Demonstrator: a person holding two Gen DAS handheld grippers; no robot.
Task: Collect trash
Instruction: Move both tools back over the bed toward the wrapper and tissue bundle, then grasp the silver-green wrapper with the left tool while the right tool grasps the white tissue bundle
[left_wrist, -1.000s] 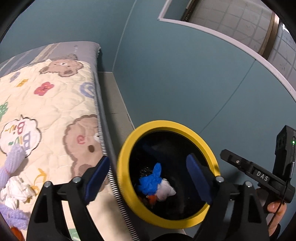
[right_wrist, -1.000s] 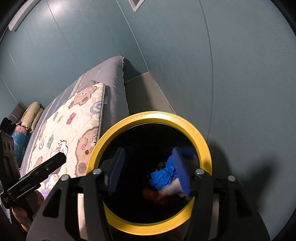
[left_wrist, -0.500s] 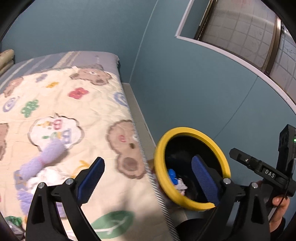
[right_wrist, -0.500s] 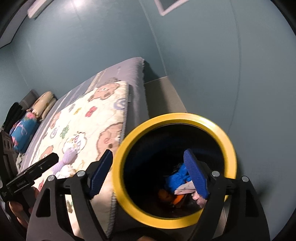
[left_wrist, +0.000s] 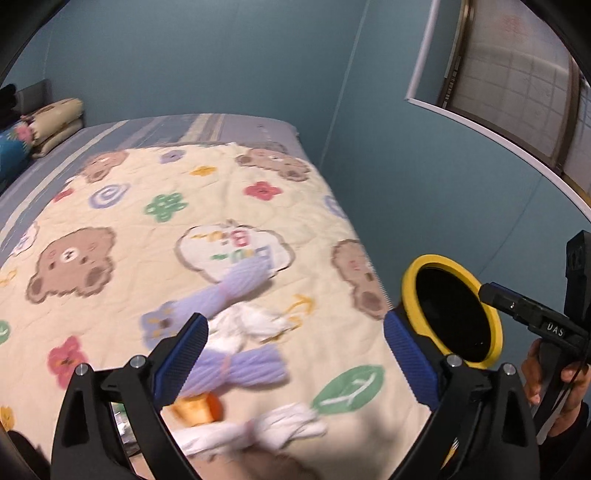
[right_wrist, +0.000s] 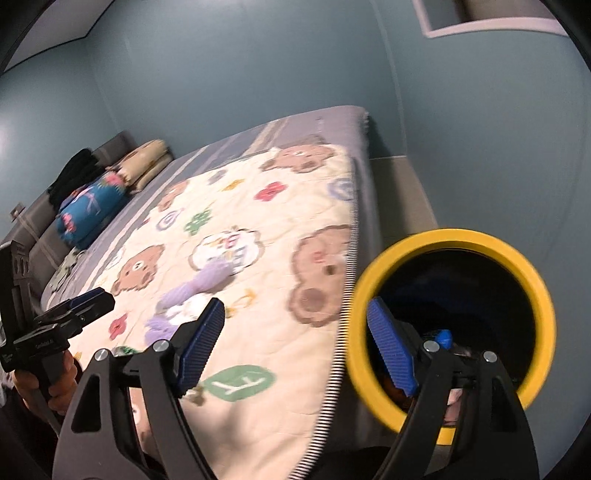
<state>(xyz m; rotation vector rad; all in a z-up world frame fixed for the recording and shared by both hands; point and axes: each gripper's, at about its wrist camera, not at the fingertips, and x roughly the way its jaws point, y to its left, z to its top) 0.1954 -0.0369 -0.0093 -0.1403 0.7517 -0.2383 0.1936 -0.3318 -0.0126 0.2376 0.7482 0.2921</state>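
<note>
While both grippers hang with nothing between their blue pads, the job reads as a return trip from the yellow-rimmed bin (left_wrist: 452, 312) to the litter on the quilt (left_wrist: 110, 206). Jaws on the left gripper (left_wrist: 293, 363) stand spread wide, and they have just been opening, with nothing caught between them; jaws on the right gripper (right_wrist: 295, 345) are spread too, a little less, and have likewise just been opening on nothing. I judge they are held open so the next piece can be taken straight away.

Left of the bin, on the near part of the quilt, lies the remaining trash: a lilac-and-white knotted rope bundle (left_wrist: 236, 317), an orange scrap (left_wrist: 199, 406) just nearer than it, and a white rag-like piece (left_wrist: 280, 424) at the quilt's near edge. Motion blur keeps me from saying what each truly is. Inside the bin, a blue scrap (right_wrist: 443, 336) shows low in the dark, so part of the work looks done.

Beyond the trash, far from the bin, folded bedding and a blue floral pillow (right_wrist: 90, 210) sit at the bed's head and stay clear. Between quilt and bin nothing blocks the way, though the bin's rim stands close beside the mattress edge and could be knocked
</note>
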